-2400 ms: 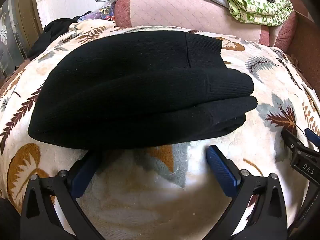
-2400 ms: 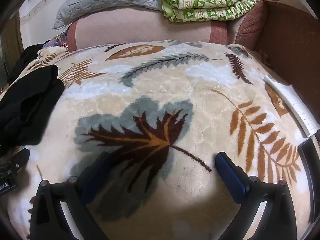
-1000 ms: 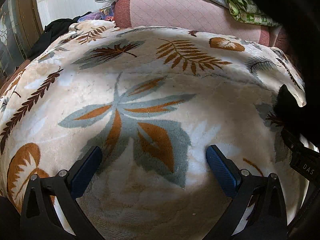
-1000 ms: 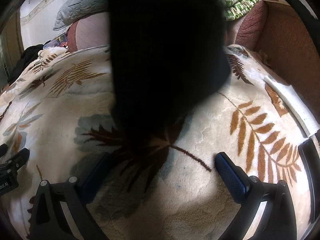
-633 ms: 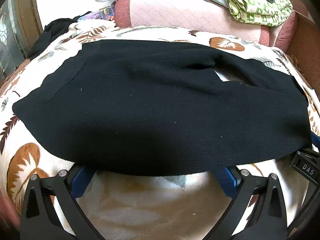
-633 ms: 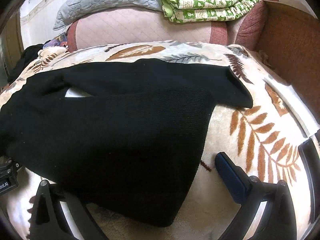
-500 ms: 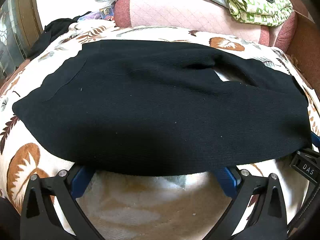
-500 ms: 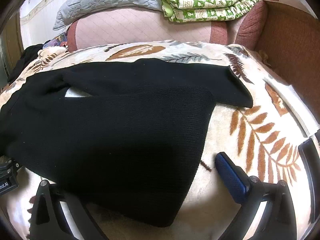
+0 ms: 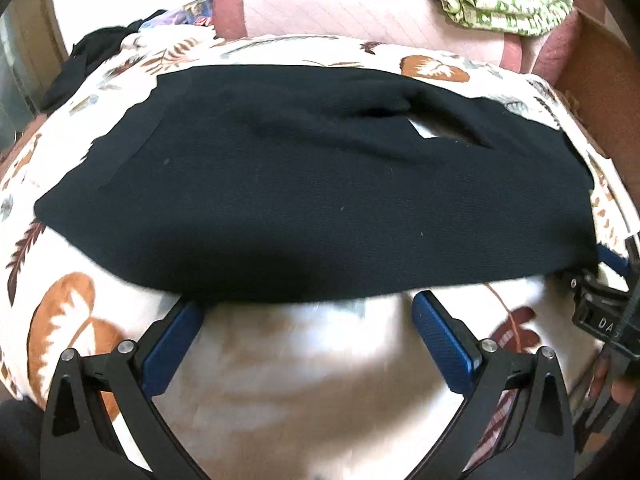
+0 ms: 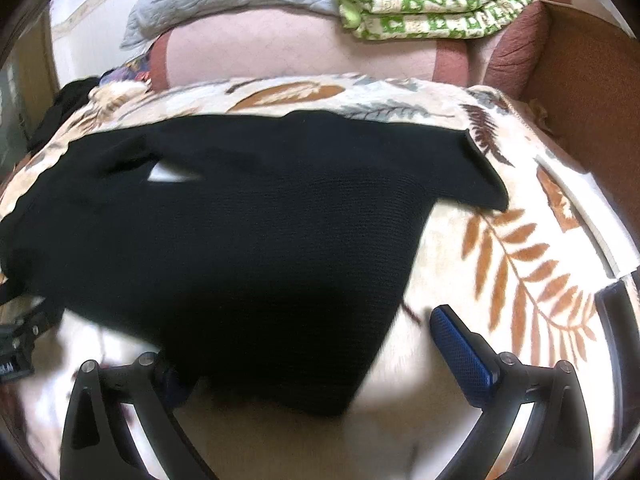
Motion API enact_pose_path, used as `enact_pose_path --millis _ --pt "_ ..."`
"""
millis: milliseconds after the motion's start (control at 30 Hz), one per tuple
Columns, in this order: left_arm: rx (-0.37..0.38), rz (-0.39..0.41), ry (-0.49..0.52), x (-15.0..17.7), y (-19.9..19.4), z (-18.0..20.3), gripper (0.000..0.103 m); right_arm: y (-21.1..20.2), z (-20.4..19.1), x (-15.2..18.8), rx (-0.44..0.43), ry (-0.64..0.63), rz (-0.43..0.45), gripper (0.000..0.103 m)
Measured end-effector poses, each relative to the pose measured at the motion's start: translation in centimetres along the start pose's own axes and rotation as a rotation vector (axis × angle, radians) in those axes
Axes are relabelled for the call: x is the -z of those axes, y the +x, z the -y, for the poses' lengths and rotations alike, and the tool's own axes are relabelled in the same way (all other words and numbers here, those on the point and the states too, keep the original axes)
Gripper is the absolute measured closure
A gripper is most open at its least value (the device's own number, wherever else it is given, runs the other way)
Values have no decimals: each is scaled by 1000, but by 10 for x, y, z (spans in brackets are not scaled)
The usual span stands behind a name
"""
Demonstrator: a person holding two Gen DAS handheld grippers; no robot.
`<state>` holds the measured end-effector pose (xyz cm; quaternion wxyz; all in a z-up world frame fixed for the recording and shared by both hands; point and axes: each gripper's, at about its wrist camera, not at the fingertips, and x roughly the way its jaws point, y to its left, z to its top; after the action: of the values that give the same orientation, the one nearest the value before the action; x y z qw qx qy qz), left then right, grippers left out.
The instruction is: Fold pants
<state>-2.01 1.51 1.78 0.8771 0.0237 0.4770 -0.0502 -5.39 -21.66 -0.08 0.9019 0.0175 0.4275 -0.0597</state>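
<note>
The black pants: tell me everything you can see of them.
The black pants are a dark, fine-knit fabric, spread out flat and unfolded across the leaf-print blanket. The two legs part slightly, showing a sliver of blanket between them. Both open claws, left and right, sit at the near hem, not clamped on it.

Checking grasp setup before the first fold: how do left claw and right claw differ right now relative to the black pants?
Left claw: both blue pads show, at the near long edge of the black pants, gap over bare blanket.
Right claw: the pants' leg end lies across its gap and hides its left pad; only the right pad shows.
Shared: both open wide, neither gripping fabric.
</note>
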Motion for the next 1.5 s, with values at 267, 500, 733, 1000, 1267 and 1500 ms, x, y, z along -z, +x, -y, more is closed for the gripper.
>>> enact_pose_path --millis 267,500,733,1000,1267,1500 --pt "8 94 -5 -2 -48 -21 0 -48 -10 7 -125 36 44 0" --pt "-9 121 -51 -12 -55 -41 0 -60 -25 0 -161 12 62 0" --pt "-11 129 -68 -15 -57 -49 0 -65 -34 -4 -150 -21 74 0" --pt "-14 103 -87 -16 -48 -59 0 -61 -26 -2 -140 -3 62 0" --pt "-41 70 -144 -14 -32 -87 0 -53 8 -1 -98 70 57 0" --pt "-47 34 -248 -13 -18 -120 0 -39 26 -2 -100 135 29 0"
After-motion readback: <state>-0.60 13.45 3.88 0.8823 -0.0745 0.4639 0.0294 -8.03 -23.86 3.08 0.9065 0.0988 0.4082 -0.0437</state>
